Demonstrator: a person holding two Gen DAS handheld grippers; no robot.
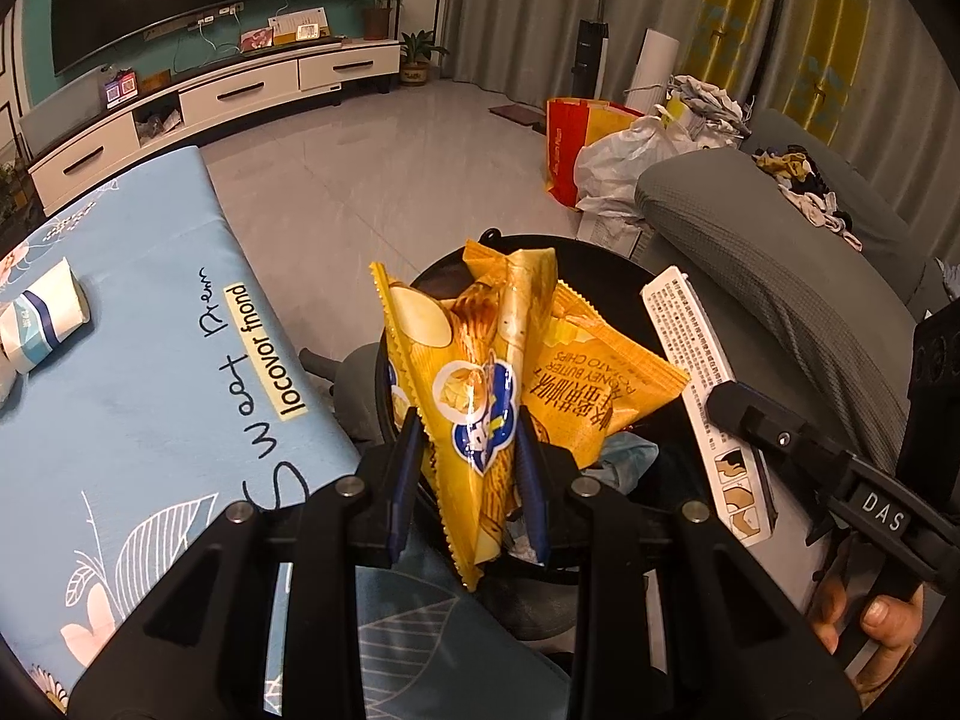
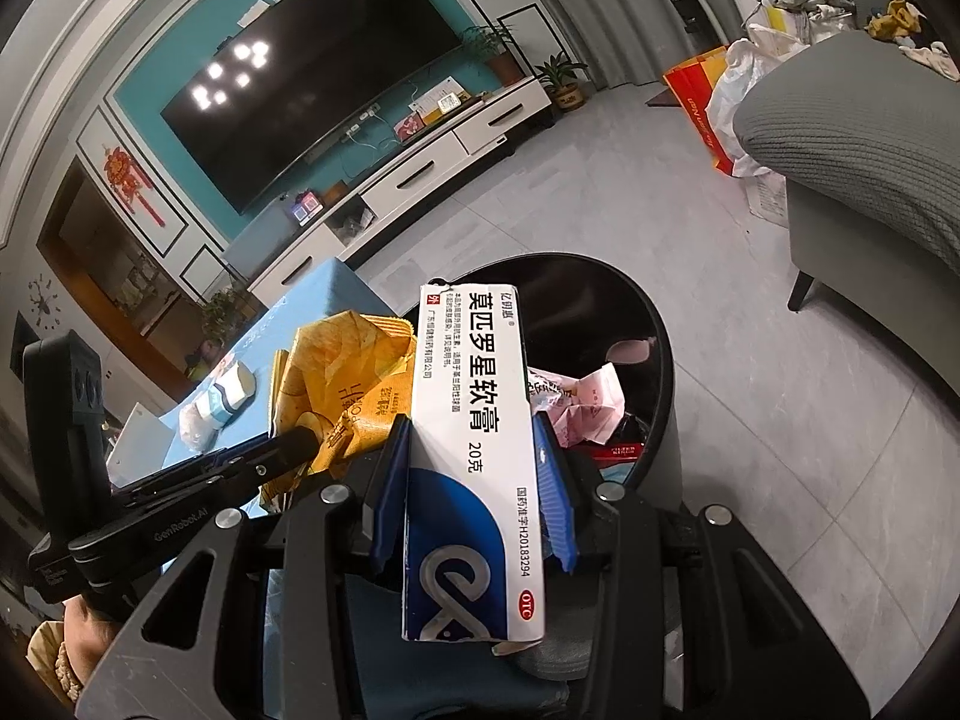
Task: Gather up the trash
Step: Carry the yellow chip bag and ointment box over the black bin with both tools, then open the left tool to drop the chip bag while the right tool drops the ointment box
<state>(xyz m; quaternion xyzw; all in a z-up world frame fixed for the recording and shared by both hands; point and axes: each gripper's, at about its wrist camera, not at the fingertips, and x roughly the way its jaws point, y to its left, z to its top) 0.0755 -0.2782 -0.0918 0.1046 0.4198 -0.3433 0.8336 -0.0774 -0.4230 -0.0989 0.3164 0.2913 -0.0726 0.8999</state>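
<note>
My left gripper (image 1: 468, 438) is shut on a yellow chip bag (image 1: 480, 372) and holds it over the black trash bin (image 1: 654, 312). My right gripper (image 2: 474, 456) is shut on a white and blue medicine box (image 2: 474, 438) and holds it over the same bin (image 2: 600, 288), which has crumpled pink and white paper (image 2: 588, 402) inside. The box shows in the left wrist view (image 1: 702, 372) at the right of the bag. The bag shows in the right wrist view (image 2: 342, 378) at the left of the box.
A table with a light blue cloth (image 1: 150, 372) is at the left, with a small white and blue carton (image 1: 48, 312) on it. A grey sofa (image 1: 780, 276) is at the right. Bags (image 1: 606, 150) stand on the tile floor behind the bin.
</note>
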